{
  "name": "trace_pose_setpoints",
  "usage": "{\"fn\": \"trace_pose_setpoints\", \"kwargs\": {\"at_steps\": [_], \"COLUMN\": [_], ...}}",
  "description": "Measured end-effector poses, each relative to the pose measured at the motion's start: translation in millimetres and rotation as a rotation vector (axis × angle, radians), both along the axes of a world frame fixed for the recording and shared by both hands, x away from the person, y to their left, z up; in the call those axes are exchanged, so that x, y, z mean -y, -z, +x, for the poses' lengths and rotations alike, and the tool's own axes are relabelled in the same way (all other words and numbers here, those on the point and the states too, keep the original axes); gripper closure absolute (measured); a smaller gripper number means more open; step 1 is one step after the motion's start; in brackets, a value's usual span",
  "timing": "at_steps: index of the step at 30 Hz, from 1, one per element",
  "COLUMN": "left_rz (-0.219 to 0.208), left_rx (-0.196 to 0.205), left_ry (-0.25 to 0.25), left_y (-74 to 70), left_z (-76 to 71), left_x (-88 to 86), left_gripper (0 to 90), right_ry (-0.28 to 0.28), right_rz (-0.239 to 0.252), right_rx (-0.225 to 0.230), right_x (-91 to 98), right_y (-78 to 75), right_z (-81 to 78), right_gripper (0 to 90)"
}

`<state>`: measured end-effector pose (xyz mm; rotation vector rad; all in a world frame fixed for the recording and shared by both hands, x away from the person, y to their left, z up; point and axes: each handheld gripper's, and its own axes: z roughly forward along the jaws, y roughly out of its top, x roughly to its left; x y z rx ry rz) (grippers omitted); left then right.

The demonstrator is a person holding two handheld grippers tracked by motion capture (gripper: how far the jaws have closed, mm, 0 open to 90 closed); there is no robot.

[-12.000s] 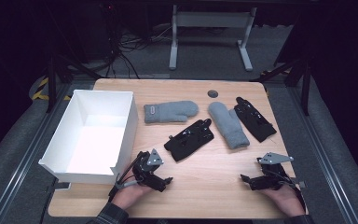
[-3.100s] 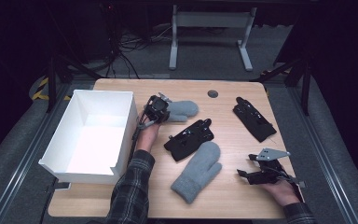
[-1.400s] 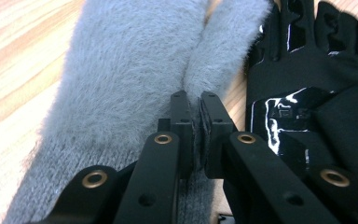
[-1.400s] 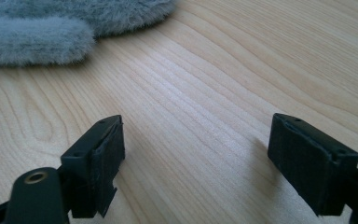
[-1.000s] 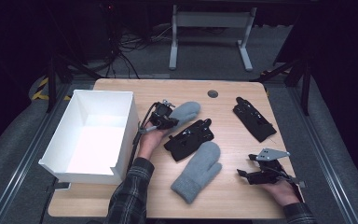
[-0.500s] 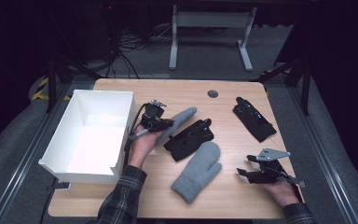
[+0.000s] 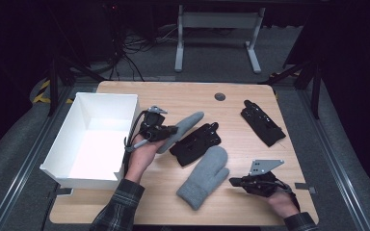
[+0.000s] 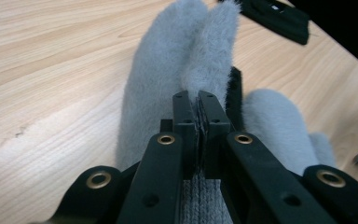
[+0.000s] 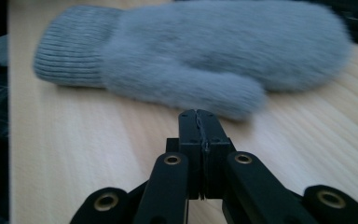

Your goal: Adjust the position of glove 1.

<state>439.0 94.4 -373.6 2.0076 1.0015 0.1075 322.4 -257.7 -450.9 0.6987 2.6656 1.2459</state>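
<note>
1. The left gripper pinches the far grey mitten, right of the white box; it should lift clear of the black glove.
2. The right gripper has just closed, nothing between its jaws; the near mitten lies beside it.

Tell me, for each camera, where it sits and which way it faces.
High view: above the person's side, looking forward and down on the table; both forearms, left claw, right claw.
Left gripper view: on the left claw, along shut jaws pinching the held grey mitten.
Right gripper view: on the right claw, jaws shut empty, facing the lying grey mitten.
Shared: the lying grey mitten appears in all three views.
</note>
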Motion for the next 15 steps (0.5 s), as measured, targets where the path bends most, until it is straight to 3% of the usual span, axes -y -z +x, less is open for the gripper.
{"fn": "trace_pose_setpoints", "kwargs": {"at_steps": [4, 9, 15], "left_rz": [-0.015, -0.008, -0.016], "left_rx": [-0.002, 0.000, -0.007], "left_ry": [0.024, 0.042, 0.063], "left_y": [-3.1, -3.8, -1.1], "left_z": [-8.1, -15.0, -24.6], "left_x": [2.1, 4.0, 5.2], "left_gripper": [87.9, 88.0, 88.0], "right_ry": [-0.091, -0.134, -0.149], "right_rz": [-0.018, -0.039, -0.036], "right_rx": [-0.031, -0.042, -0.042], "right_x": [-31.7, -55.0, -69.9], "right_y": [4.5, 9.6, 10.1], "right_z": [-0.7, 0.7, 4.0], "right_gripper": [89.9, 89.9, 89.9]}}
